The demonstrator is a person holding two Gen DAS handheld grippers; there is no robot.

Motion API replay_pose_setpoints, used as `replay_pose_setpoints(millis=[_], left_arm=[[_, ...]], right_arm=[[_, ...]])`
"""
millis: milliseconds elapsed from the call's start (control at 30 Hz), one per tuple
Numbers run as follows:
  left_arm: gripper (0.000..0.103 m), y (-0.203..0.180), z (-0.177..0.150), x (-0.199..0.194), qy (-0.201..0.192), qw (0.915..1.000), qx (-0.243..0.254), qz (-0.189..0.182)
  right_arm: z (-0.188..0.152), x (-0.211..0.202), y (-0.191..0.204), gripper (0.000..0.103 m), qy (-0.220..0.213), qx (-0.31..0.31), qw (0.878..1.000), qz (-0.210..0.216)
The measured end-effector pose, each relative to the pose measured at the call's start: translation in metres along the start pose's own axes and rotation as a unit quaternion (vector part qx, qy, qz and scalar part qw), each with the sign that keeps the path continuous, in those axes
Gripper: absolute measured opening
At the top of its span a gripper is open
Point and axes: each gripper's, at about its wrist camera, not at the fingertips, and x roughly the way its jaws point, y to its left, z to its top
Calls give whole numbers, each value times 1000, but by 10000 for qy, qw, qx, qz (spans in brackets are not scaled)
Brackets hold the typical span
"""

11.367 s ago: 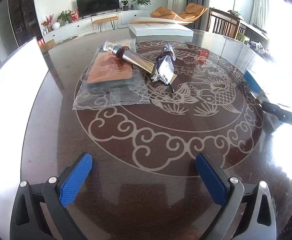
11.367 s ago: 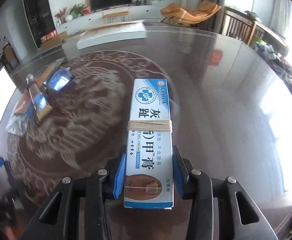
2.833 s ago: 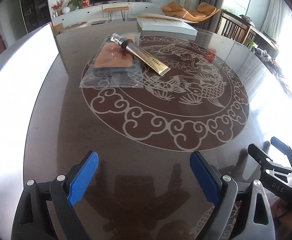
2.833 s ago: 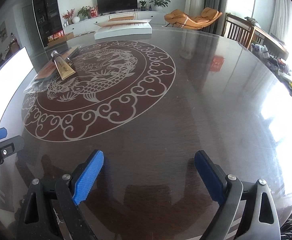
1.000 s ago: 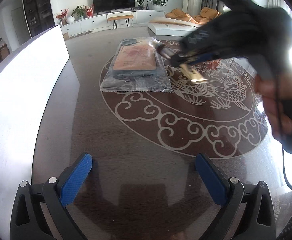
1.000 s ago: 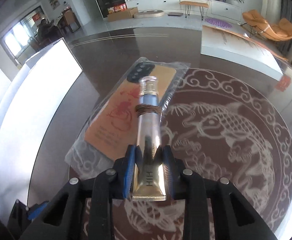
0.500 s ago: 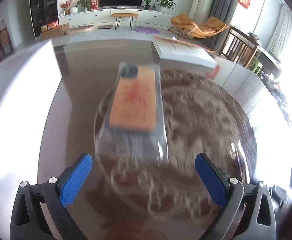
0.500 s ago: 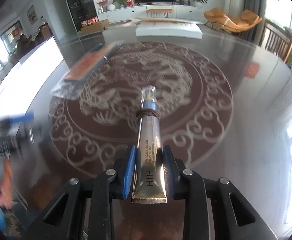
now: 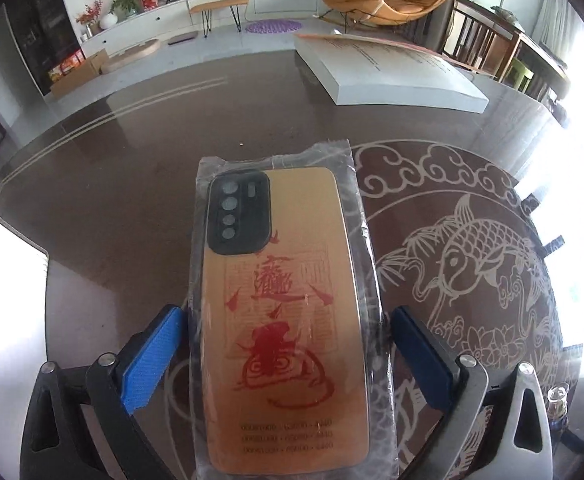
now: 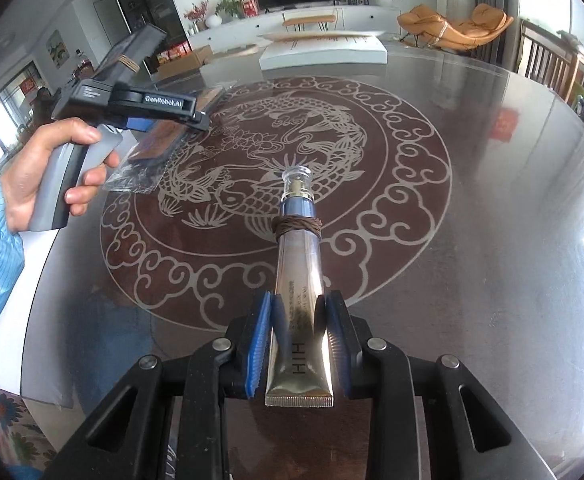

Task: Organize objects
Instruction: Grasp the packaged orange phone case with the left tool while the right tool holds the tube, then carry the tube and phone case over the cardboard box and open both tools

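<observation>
Blue-padded left gripper [image 9: 284, 356], tilted steeply downward, closes around the bagged phone case [image 9: 280, 312] without touching. Right of it, the right gripper [image 10: 297, 344] has just loosened around the gold tube [image 10: 297, 276].

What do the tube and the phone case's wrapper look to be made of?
Tube: likely soft laminated plastic with a metallic gold sheen, mirror glints, crimped flat end, clear hard cap.
Wrapper: thin clear plastic film; it crinkles, glares and shows the phone case through.

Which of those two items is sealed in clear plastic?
The phone case, orange with red print, sits inside a clear bag; the silvery tube is bare.
</observation>
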Motion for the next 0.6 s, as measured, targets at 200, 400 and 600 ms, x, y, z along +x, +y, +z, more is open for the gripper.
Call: replay_pose_setpoints(millis=[200,400,600], left_arm=[[74,3,-24,-21,-285,9985,-468,64],[74,-13,-89,-113,-1158,9905,-651,-351],[74,19,-145,-239,-1938,9763,-688,-669]], right_arm=[[29,15,10,26,445,-363,9980,-249],[17,-27,-3,26,143,304,9987,378],[29,-82,36,26,-217,156,9960,854]])
